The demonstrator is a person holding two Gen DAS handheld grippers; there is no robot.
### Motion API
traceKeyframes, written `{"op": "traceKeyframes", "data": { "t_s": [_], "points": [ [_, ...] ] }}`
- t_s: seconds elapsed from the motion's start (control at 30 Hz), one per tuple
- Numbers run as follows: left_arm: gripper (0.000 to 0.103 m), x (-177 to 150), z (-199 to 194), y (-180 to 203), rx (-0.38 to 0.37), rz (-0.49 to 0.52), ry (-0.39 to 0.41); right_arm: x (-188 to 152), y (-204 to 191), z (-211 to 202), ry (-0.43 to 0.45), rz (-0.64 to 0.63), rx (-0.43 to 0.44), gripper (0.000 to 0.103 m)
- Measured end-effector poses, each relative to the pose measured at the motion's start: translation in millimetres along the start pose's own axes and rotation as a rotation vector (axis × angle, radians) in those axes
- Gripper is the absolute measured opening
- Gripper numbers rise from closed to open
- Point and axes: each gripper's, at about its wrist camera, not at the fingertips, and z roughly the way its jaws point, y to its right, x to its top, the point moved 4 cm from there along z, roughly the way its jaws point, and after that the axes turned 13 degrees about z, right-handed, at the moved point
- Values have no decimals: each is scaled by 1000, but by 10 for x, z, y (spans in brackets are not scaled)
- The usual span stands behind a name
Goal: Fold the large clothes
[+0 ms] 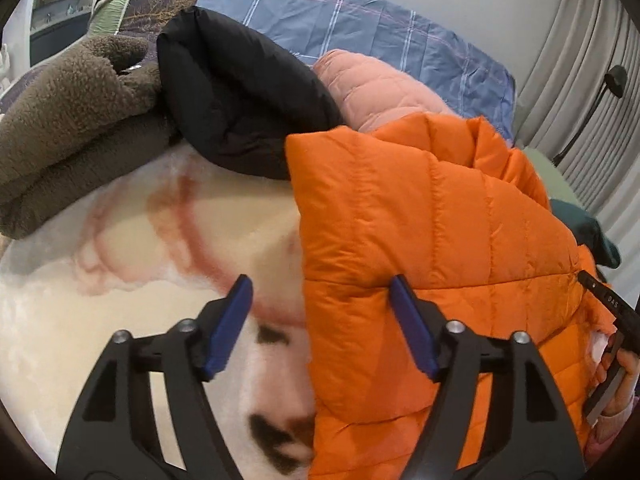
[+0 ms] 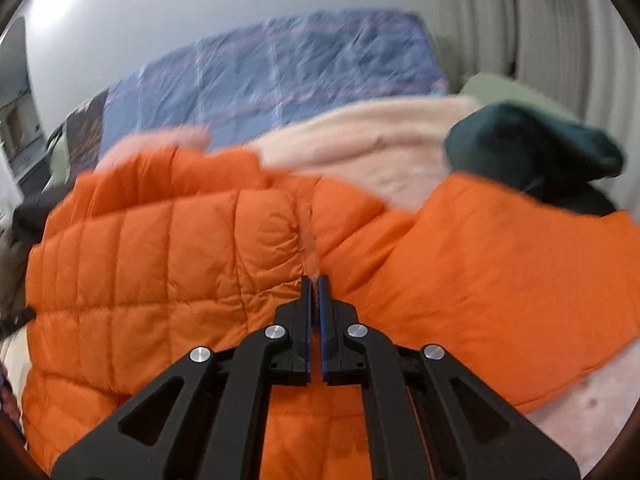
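An orange quilted puffer jacket (image 1: 432,232) lies on a pale fleece blanket (image 1: 160,240) on the bed. My left gripper (image 1: 320,292) is open and empty, its jaws straddling the jacket's left edge, one finger over the blanket and one over the jacket. In the right wrist view the jacket (image 2: 180,260) fills the middle. My right gripper (image 2: 315,280) is shut on a pinched fold of the orange jacket along its middle seam. The right gripper's body also shows at the right edge of the left wrist view (image 1: 612,312).
A black puffer jacket (image 1: 240,92), a brown fleece garment (image 1: 68,120) and a pink puffer jacket (image 1: 380,84) lie behind the orange one. A blue checked quilt (image 2: 272,76) is at the back. A dark green garment (image 2: 528,144) lies at right. Curtains (image 1: 580,60) hang beyond.
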Motion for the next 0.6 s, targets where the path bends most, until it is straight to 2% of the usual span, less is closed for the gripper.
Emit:
{"op": "traceKeyframes", "data": {
  "t_s": [0.07, 0.2, 0.3, 0.37, 0.43, 0.5, 0.6],
  "points": [
    [78, 26, 14, -1, -37, -12, 5, 52, 62, -25, 17, 18, -24, 2],
    [81, 147, 85, -36, -116, -58, 16, 44, 187, 39, -24, 47, -43, 2],
    [83, 331, 230, -94, -206, -138, 6, -18, 276, 28, -34, 58, -64, 2],
    [79, 454, 320, -131, -196, -176, 9, -26, 307, -6, -43, 67, -61, 2],
    [24, 596, 343, -109, -220, -163, 34, -19, 318, -34, -42, 69, -62, 2],
    [14, 691, 243, -44, -239, -142, 75, 4, 297, -40, -38, 57, -64, 2],
    [11, 812, -239, 207, -231, 5, 248, -21, 280, -51, -37, 42, -51, 2]
  ]
}}
